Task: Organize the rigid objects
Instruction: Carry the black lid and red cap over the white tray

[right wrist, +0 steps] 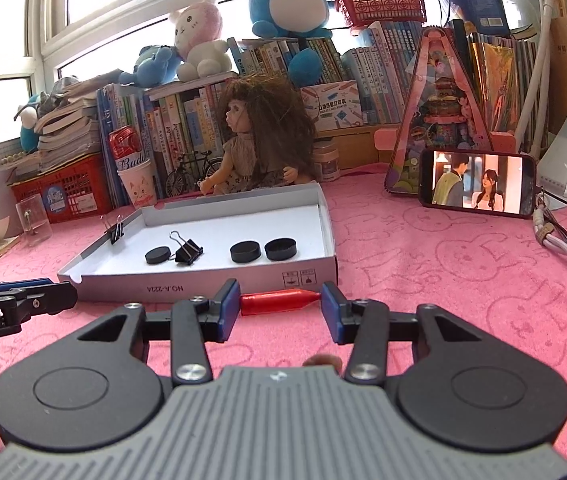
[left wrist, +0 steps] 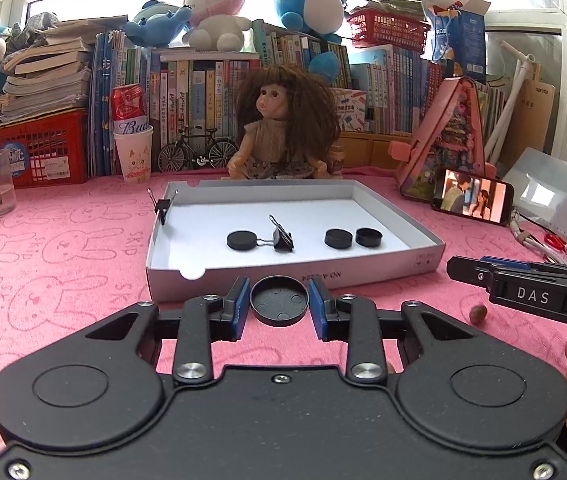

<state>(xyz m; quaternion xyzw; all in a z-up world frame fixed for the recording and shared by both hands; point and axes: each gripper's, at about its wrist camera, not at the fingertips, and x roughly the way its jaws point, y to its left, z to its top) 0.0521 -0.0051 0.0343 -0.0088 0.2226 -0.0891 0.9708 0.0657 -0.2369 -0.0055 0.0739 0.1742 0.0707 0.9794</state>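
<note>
Red pen-like piece [right wrist: 279, 300] held crosswise in the right gripper [right wrist: 280, 310], long axis level from one blue pad to the other, tapered tip toward the pad on the right side of the view, blunt end against the other pad. Glossy plastic, round body, cone-shaped tip. Jaws closed on it end to end.

Round black cap [left wrist: 279, 299] clamped between the blue pads of the left gripper [left wrist: 279, 302], hollow side turned to the camera, flat bottom with small round marks inside, thin raised rim. Matte plastic. Jaws closed on its rim at both sides.

Beyond both pairs of jaws, shallow white cardboard box [left wrist: 423, 259] on soft pink cloth [left wrist: 63, 264] printed with rabbit outlines. Inside the box, three more black round caps [left wrist: 242, 239] and one black metal binder clip [left wrist: 282, 237] with wire handles; another clip [left wrist: 163, 205] clamped on the box wall.
</note>
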